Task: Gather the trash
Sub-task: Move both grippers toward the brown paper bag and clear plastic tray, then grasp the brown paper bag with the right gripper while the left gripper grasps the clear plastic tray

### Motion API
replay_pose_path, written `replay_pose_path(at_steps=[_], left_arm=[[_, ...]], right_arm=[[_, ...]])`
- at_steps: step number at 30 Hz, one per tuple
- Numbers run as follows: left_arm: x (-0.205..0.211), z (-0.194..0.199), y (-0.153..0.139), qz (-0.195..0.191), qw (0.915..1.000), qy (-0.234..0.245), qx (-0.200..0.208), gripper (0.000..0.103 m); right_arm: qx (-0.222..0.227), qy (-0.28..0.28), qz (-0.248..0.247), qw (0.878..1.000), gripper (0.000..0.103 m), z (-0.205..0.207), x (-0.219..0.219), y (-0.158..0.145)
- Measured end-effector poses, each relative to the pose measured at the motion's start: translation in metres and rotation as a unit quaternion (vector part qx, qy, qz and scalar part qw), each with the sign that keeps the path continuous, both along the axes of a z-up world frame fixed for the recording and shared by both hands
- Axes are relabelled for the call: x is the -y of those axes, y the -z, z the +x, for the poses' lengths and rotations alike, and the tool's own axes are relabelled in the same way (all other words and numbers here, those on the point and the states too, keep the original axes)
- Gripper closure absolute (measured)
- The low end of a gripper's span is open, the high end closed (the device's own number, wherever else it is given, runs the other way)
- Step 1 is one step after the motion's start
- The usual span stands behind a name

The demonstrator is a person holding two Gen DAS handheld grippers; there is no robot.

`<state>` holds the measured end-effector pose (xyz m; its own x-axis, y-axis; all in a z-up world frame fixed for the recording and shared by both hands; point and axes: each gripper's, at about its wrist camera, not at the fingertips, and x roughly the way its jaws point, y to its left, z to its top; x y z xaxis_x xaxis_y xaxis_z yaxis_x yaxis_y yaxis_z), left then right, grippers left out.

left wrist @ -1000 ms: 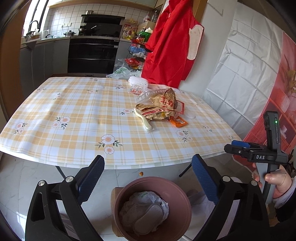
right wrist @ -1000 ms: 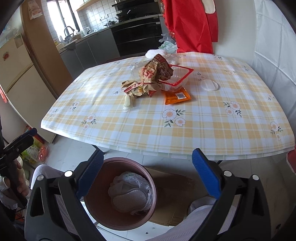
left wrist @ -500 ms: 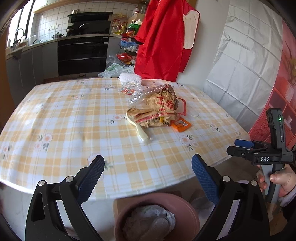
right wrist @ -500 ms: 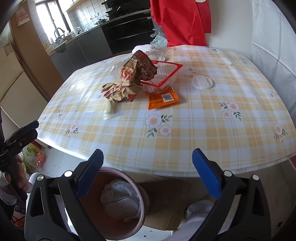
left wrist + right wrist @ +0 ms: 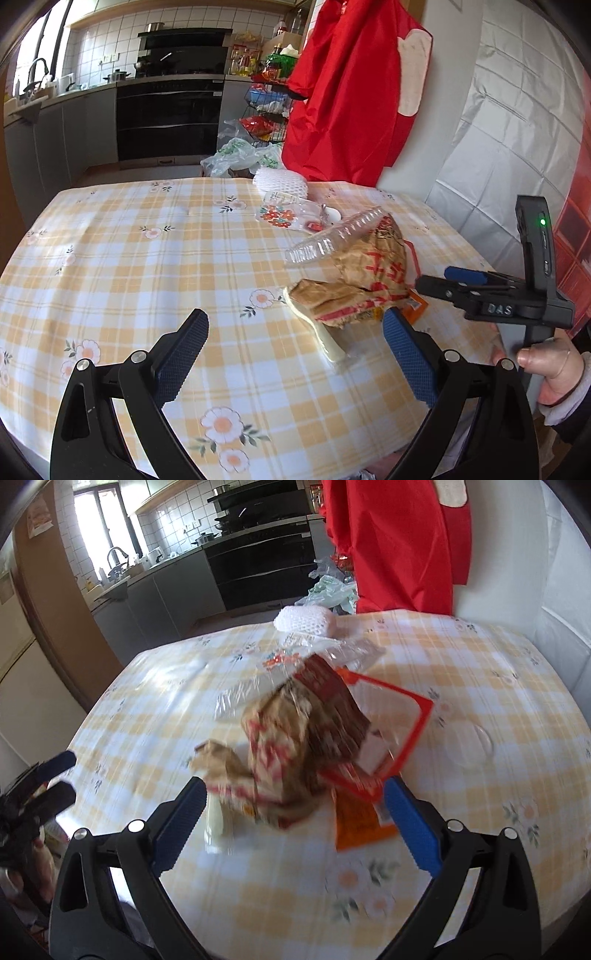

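While both tools hover above the checked tablecloth (image 5: 155, 258), left gripper (image 5: 295, 347): fingers spread wide, holding nothing; right gripper (image 5: 293, 819): fingers likewise apart, empty, the trash heap between its tips. Nearest trash: pale plastic spoon (image 5: 325, 339), orange sachet (image 5: 360, 821). Behind, touching: crumpled paper bag (image 5: 365, 280), partly over a red-rimmed tray (image 5: 402, 720); clear plastic lid (image 5: 332, 240) leaning on the bag. Farther: flower-printed wrapper (image 5: 279, 214), white foam net (image 5: 280, 182) at the far edge. Beyond: red garment (image 5: 351, 92) hanging
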<state>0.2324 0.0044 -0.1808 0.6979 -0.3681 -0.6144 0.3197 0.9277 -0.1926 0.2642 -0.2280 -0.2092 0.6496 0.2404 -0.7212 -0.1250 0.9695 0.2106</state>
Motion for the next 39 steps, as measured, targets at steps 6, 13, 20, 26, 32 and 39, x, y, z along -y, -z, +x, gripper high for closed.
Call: replay_pose_path(at_steps=[6,13,20,26,32,39], left_arm=[[-0.013,0.025,0.01,-0.002,1.0,-0.005,0.002,0.01],[-0.018,0.041,0.026,-0.015,0.9998,-0.006,-0.006,0.01],[0.005,0.061,0.031,0.005,0.9996,0.028,0.003,0.01],[0.049,0.095,0.038,0.061,0.993,0.1,0.013,0.011],[0.09,0.114,0.056,0.137,0.9742,0.179,0.013,0.019],[0.113,0.129,0.069,0.193,0.9579,0.21,0.036,0.022]], right_arm=[[0.005,0.035,-0.04,0.999,0.006,0.047,-0.028,0.01],[-0.014,0.052,-0.154,0.987,0.006,0.066,-0.052,0.034],[-0.016,0.038,-0.063,0.997,0.031,0.054,-0.023,0.037],[-0.028,0.03,-0.023,0.999,0.034,0.044,-0.006,0.042],[-0.029,0.027,0.005,0.999,0.034,0.042,0.007,0.042],[-0.032,0.02,0.016,0.999,0.034,0.046,0.013,0.043]])
